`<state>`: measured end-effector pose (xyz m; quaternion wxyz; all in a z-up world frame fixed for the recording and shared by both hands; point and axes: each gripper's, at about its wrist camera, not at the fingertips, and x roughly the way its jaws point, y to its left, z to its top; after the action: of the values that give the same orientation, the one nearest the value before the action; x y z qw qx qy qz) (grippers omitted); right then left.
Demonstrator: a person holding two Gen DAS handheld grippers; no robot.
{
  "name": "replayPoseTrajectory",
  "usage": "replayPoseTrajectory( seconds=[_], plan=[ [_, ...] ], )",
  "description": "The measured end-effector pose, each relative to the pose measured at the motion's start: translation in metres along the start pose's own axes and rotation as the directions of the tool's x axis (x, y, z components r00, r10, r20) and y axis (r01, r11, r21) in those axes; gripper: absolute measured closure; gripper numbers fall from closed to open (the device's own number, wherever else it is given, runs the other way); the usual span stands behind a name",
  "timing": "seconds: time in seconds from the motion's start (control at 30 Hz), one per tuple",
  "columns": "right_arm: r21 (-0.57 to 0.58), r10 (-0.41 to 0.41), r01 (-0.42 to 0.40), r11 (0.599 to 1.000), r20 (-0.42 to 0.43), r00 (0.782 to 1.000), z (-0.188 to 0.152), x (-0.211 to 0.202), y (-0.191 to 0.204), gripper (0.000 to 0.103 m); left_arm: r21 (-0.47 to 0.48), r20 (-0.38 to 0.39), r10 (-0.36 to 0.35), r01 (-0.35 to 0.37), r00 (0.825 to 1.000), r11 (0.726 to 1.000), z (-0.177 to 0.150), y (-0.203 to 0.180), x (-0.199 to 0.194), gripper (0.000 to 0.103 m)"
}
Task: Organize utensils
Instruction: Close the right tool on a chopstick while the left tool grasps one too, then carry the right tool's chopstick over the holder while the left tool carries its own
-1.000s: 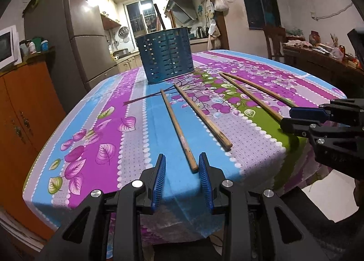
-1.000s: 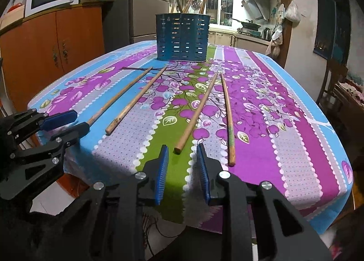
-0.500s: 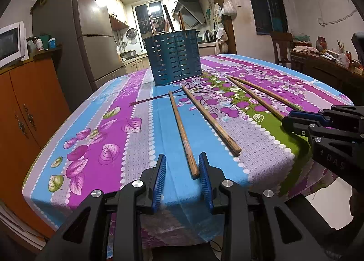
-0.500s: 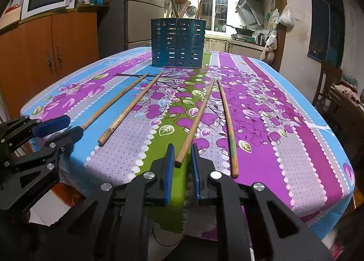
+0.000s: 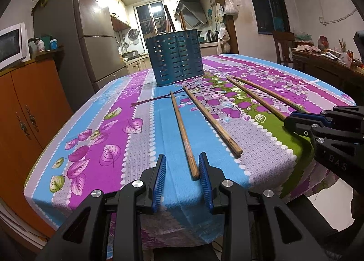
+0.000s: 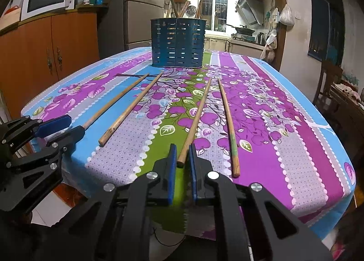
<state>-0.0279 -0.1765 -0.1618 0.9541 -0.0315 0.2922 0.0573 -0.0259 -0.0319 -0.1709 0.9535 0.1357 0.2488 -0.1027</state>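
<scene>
While both point downward, right tool (image 6: 182,158) seemingly clamps a chopstick (image 6: 197,115) — left tool (image 5: 182,170) stands apart.

Lit kitchen: grey fridge (image 5: 91,40), orange cabinet (image 6: 45,45), dark window (image 5: 270,8).

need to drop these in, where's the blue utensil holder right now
The blue utensil holder stands upright at the far end of the table, centred in both wrist views, just beyond the far tips of the four loose chopsticks.
</scene>
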Motion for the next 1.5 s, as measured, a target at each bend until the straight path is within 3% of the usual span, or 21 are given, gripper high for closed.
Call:
replayPoseTrajectory(
  seconds=[0.17, 0.33, 0.53, 0.9, 1.13, 1.5],
  plan=[
    [0.004, -0.005, 0.005, 1.000, 0.003, 1.000, 0.000, 0.000, 0.001, 0.094, -0.006, 0.005, 0.002, -0.002, 1.000, 1.000, -0.002, 0.000, -0.001, 0.071],
    [0.016, -0.009, 0.009, 1.000, 0.007, 1.000, -0.001, 0.000, 0.002, 0.094, 0.001, 0.011, -0.018, 0.018, 1.000, 1.000, -0.004, -0.003, -0.003, 0.086],
    [0.025, -0.011, 0.011, 1.000, 0.011, 1.000, -0.003, -0.002, 0.002, 0.096, 0.003, 0.012, -0.030, 0.030, 0.999, 1.000, -0.004, -0.006, -0.002, 0.092],
    [0.056, -0.011, 0.010, 0.998, 0.011, 1.000, -0.003, -0.003, -0.001, 0.098, -0.033, 0.007, -0.016, 0.016, 1.000, 0.999, -0.003, 0.003, -0.001, 0.096],
    [0.061, -0.017, 0.016, 0.998, 0.028, 0.999, 0.001, -0.008, -0.004, 0.098, -0.046, 0.044, 0.005, -0.003, 0.999, 0.999, 0.003, 0.009, -0.009, 0.096],
    [0.039, -0.026, 0.021, 0.999, 0.121, 0.992, 0.037, -0.033, -0.011, 0.098, -0.083, 0.098, 0.004, 0.004, 0.995, 0.997, 0.031, 0.032, -0.030, 0.096]
  ],
)
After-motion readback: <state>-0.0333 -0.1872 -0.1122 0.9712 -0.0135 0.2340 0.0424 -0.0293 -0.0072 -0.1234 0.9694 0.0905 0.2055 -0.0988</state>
